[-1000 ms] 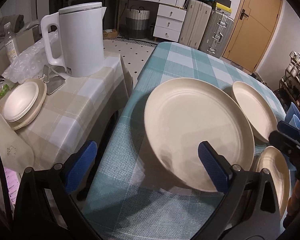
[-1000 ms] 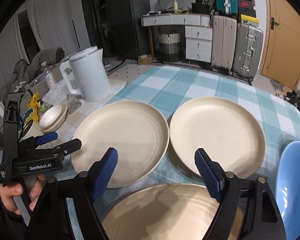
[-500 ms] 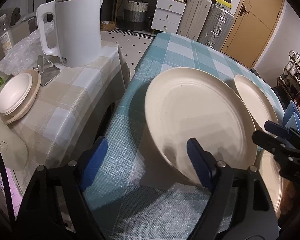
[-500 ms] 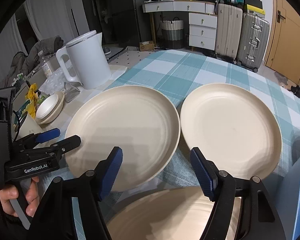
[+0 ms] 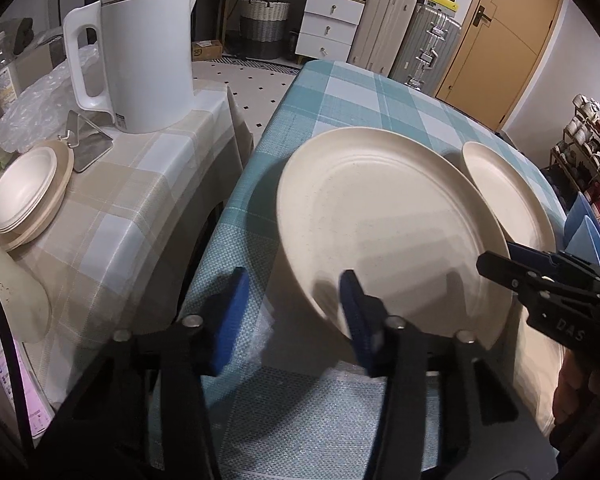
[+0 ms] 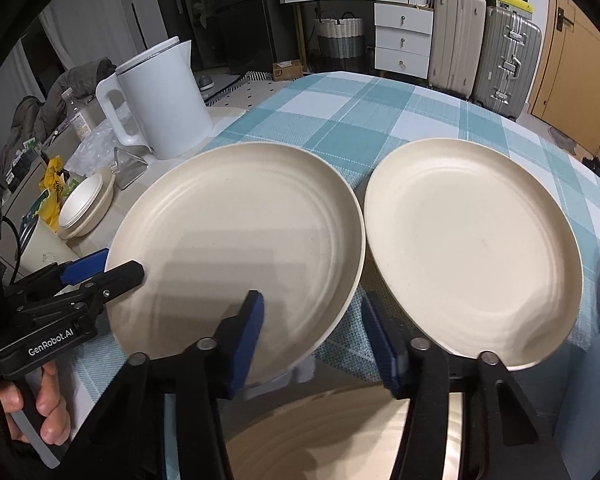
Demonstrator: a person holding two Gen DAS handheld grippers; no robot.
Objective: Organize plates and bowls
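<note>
Between left claw [image 5: 292, 312] pads: near-left rim of left cream plate [image 5: 384, 224] on tabletop [image 6: 380, 108], jaws just closing, contact unclear. Right claw [image 6: 316, 332] closing too, part-open, straddling gap beside right plate [image 6: 472, 240].

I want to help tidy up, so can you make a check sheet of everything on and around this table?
Surface: table under a blue checked cloth; side table beside it.
Job's things: big plate, second plate, third plate; stacked bowls on the side table.
Clutter: kettle, plastic wrap.
Grippers: left gripper open, jaws just been closing, big plate's rim between them, not pinched; right gripper the same at that plate's other edge.
Cables: one thin dark cord.
Surroundings: suitcases, drawers, door.
</note>
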